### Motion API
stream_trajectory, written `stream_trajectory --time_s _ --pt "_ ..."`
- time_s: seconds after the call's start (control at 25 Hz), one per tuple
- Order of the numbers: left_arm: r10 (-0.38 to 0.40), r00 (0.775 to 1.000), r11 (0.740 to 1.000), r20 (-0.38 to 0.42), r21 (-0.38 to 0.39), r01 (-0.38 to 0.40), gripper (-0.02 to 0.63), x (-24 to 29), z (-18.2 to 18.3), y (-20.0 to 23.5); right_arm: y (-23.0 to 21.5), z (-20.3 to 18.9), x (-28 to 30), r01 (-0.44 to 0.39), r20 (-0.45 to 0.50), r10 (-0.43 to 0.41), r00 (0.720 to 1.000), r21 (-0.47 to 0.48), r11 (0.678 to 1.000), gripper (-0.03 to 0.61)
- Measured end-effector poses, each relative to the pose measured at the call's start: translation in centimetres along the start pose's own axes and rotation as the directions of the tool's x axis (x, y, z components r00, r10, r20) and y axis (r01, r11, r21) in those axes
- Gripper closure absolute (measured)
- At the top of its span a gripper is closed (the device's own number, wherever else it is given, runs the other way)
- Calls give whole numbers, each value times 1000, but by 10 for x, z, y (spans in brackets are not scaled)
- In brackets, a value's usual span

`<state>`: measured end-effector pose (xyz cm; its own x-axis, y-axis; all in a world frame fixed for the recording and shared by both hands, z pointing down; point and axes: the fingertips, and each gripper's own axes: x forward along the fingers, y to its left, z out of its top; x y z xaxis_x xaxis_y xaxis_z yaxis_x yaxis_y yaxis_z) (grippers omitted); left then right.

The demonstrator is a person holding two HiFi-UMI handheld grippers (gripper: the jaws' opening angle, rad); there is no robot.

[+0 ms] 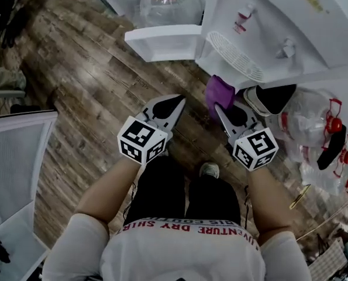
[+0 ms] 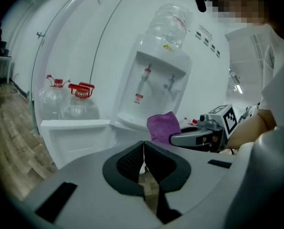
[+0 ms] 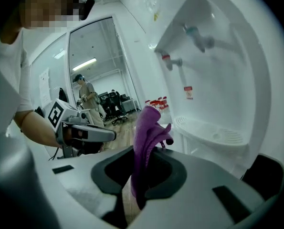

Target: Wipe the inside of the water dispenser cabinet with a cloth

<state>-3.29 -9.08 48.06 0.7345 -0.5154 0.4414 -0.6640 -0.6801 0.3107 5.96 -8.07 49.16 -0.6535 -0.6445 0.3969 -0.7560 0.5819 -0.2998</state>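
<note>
Observer: Cloth status?

Operator: Purple cloth [image 3: 146, 142] is pinched in the right gripper [image 3: 142, 175]. The jaws are closed on a low fold and most of the fabric stands loose above them. It is held just in front of the water dispenser [image 1: 267, 28], below the drip tray [image 1: 238, 54], and is not yet inside the cabinet.

Observer: Left gripper?

Operator: Left gripper [image 2: 142, 159] has its jaws together with nothing between them. It hangs beside the right one, over the floor.

Observer: Risks from here?

Operator: Judgement only.
- The grip is on one fold, so friction on the cabinet wall may drag the cloth out.
- The open cabinet door [image 1: 165, 43] juts out on the left, and an arm could knock it.
- Water bottles [image 1: 314, 127] crowd the right side, so a low reach might tip one.
- No view shows the cabinet's inside clearly, so the first reach goes in half blind.
</note>
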Motion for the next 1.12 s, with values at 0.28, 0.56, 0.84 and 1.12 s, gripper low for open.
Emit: stream_trajectory --time_s 0.28,0.56,0.84,1.12 --pt "-12 1000 999 -5 45 12 586 76 -75 81 -70 -92 89 24 -9 -24 1000 31 999 515" --pt "-34 999 995 -2 92 34 586 154 -100 143 -149 -119 156 115 -6 -117 993 -151 982 515" --pt "-61 998 995 12 86 59 586 183 -97 157 -183 -94 161 274 157 -247 956 -185 944 515" --pt "-97 995 994 13 46 96 586 193 -104 157 -218 -68 152 384 214 -350 912 -145 912 515"
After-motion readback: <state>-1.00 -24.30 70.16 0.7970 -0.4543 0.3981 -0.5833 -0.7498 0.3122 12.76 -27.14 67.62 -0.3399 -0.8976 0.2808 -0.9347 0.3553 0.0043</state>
